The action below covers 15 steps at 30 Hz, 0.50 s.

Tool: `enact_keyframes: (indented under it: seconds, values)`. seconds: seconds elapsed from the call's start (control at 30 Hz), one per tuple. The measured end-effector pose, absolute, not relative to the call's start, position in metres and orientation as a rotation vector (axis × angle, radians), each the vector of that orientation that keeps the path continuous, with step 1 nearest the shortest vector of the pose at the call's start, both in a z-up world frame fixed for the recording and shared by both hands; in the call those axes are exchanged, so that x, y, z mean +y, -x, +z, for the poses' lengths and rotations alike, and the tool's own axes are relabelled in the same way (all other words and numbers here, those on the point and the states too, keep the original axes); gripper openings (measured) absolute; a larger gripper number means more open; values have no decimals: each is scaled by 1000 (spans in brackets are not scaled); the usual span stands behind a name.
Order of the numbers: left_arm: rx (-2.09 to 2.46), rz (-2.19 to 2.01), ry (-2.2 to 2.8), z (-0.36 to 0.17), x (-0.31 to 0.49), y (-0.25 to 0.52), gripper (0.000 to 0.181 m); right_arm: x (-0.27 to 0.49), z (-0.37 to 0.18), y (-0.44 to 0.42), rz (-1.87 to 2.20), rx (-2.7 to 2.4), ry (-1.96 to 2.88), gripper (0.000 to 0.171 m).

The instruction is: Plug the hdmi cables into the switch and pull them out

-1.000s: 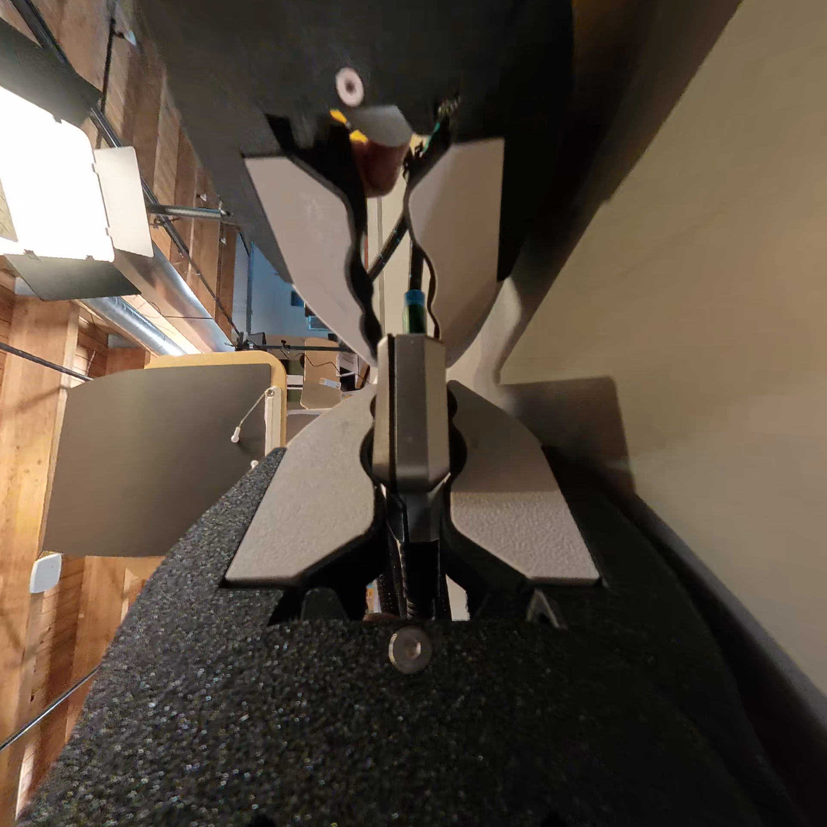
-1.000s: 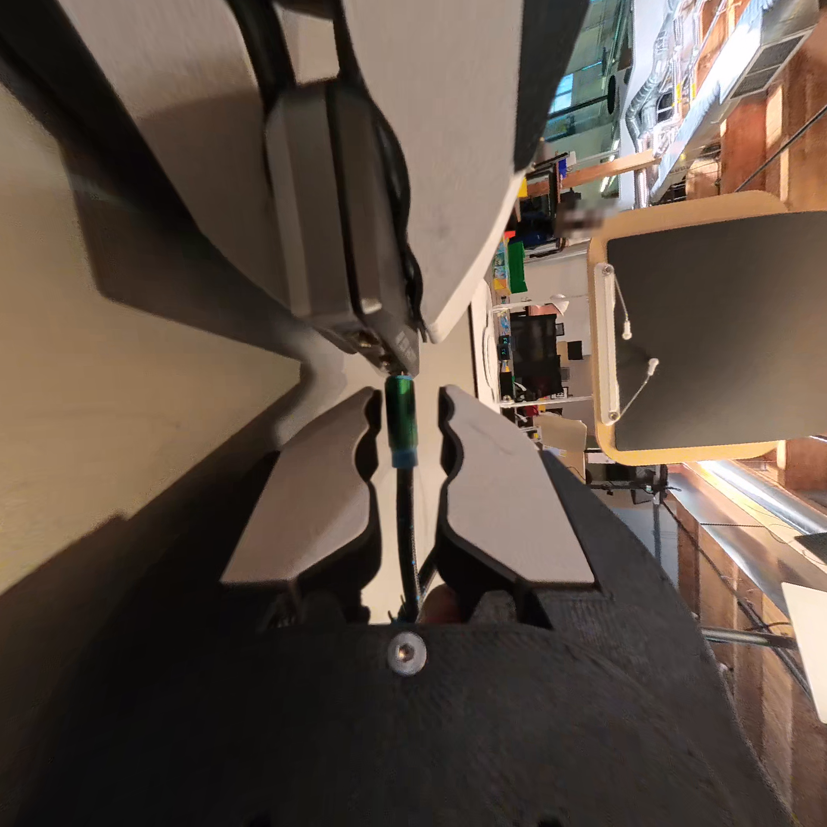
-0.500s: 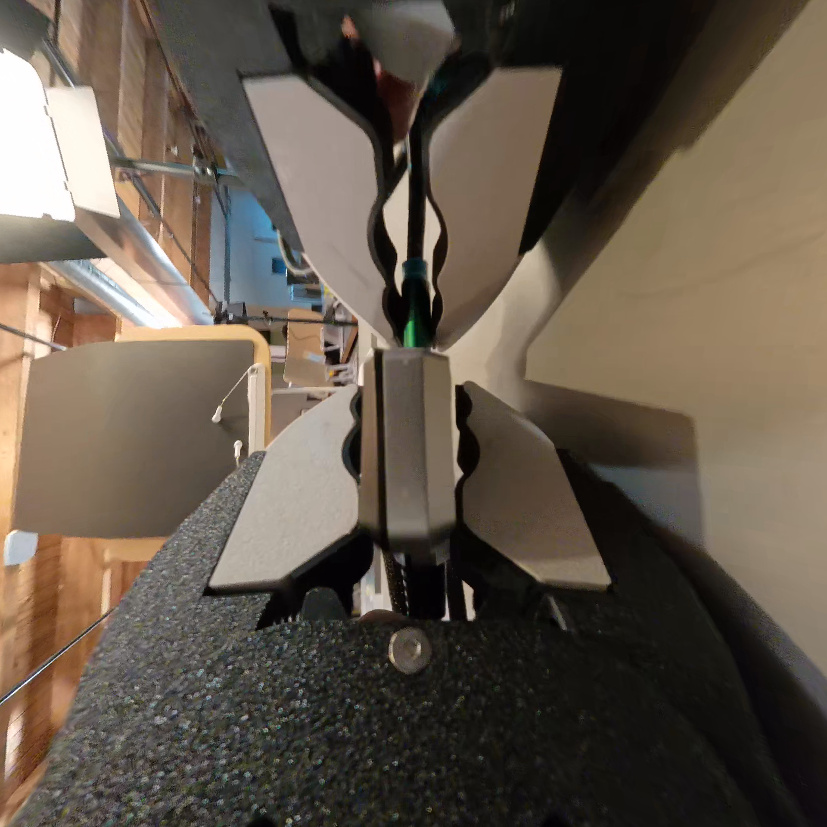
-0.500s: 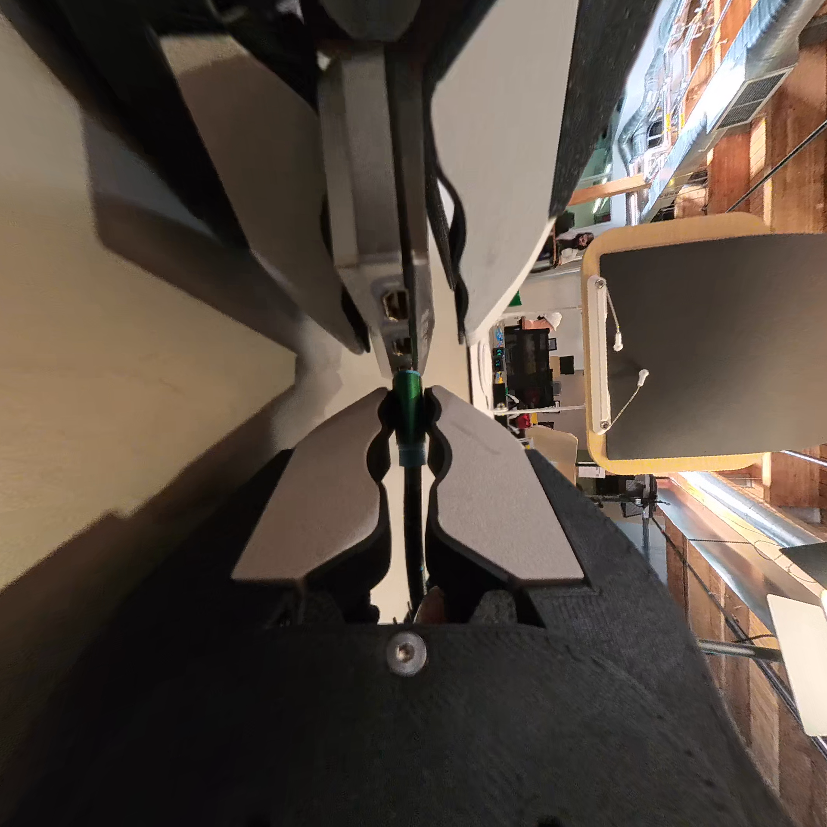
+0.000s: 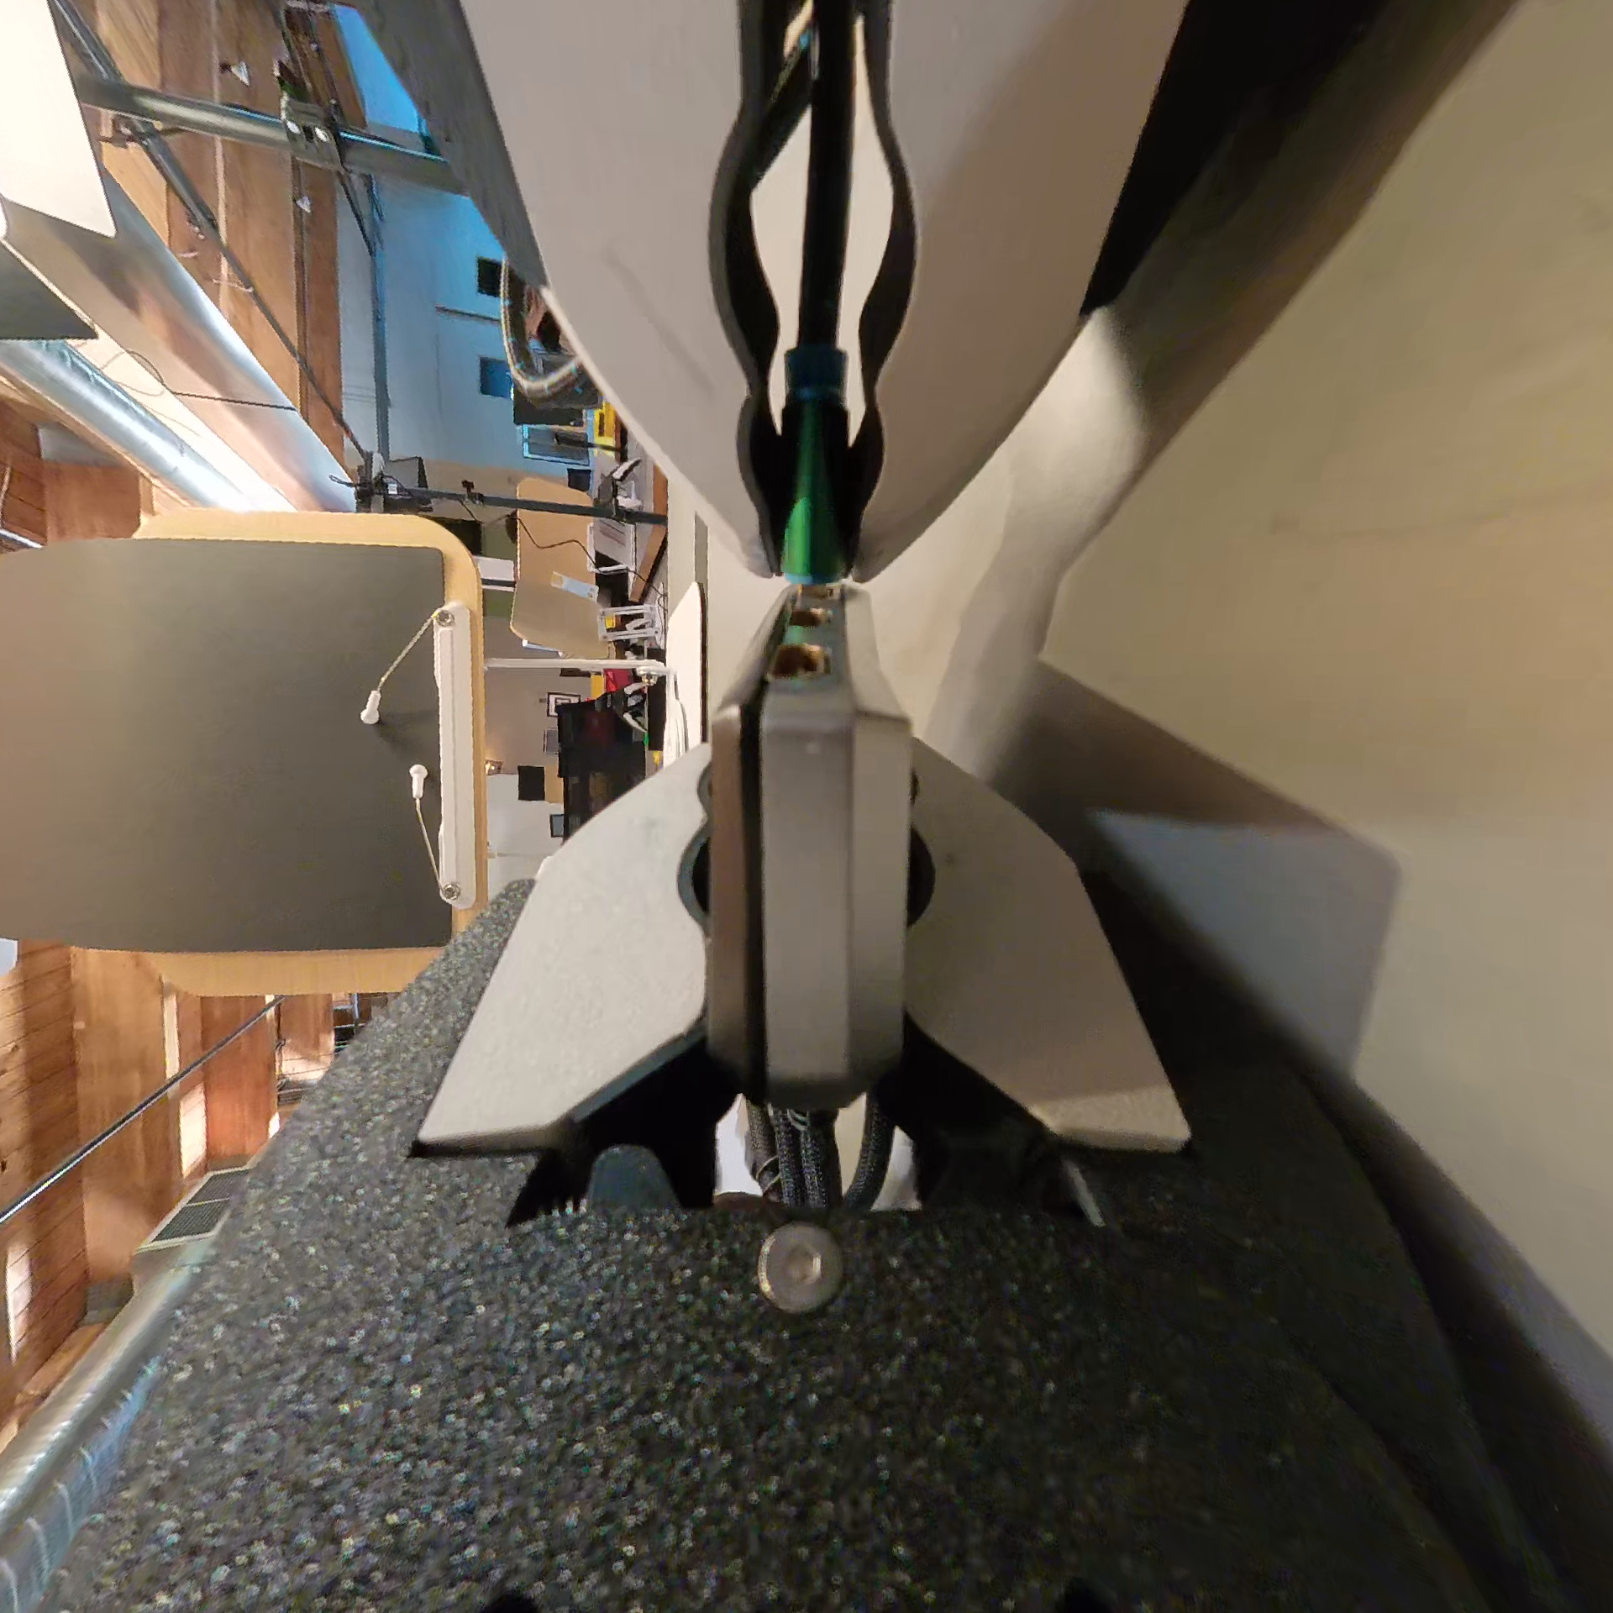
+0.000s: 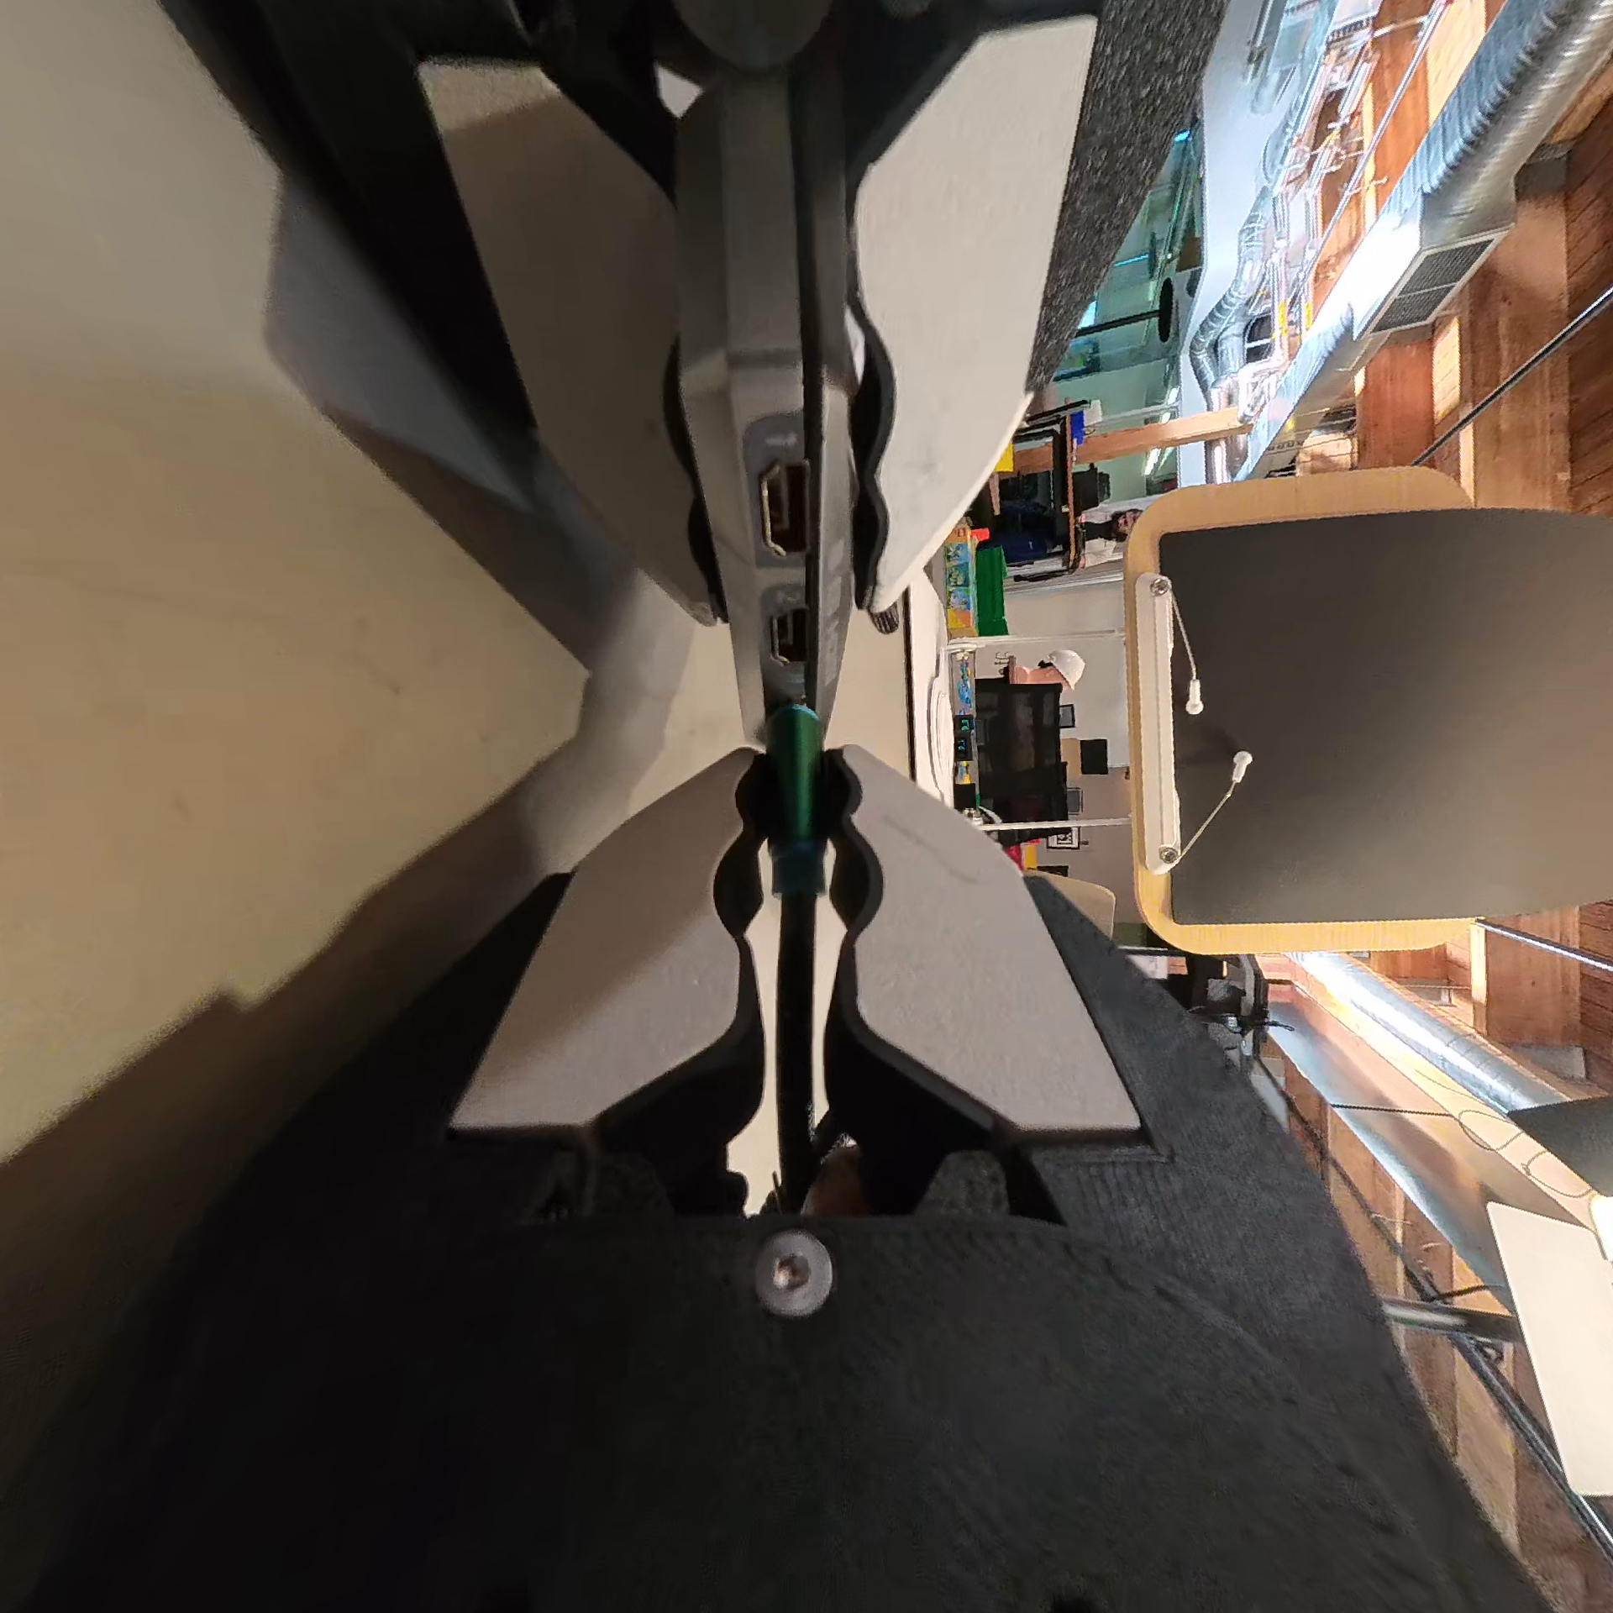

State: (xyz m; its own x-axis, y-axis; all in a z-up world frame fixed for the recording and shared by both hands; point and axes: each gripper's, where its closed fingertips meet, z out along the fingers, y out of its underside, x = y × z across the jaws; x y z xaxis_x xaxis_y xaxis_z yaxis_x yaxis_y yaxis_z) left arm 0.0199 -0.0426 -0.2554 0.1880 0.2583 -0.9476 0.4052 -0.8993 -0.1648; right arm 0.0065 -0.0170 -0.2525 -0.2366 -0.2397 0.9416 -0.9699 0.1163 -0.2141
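Note:
My left gripper (image 5: pixel 807 785) is shut on the grey HDMI switch (image 5: pixel 829 916), held edge-on; braided cables (image 5: pixel 807 1161) hang from its near end. My right gripper (image 6: pixel 796 768) is shut on the green plug (image 6: pixel 792 785) of a black HDMI cable (image 6: pixel 794 1047). The plug's tip sits at a port on the switch's far end (image 6: pixel 785 689); two other ports (image 6: pixel 785 515) on that face stand empty. In the left wrist view the right gripper (image 5: pixel 807 559) comes from above with the green plug (image 5: pixel 807 515) against the switch's top end. How deep the plug sits is hidden.
A pale tabletop (image 5: pixel 1353 436) fills the right of the left wrist view and the left of the right wrist view (image 6: pixel 175 611). A dark panel with a wooden frame (image 5: pixel 218 742) stands behind, with shelves and clutter (image 6: pixel 1021 742) farther off.
The two grippers have come together. The green plug has moved from just short of the switch up to its end port, and the switch's port face has turned into view.

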Motion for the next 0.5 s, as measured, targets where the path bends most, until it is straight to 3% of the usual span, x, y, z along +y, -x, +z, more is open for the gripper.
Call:
enact_keyframes:
  seconds: [0.3, 0.5]
  values:
    - [536, -1879, -2349, -249, -35, -17, 40, -18, -254, -8, 1179, -1626, -1215, 12]
    - [772, -1951, -2522, -242, -34, -23, 76, -17, -249, -4, 1206, -1641, -1188, 12]
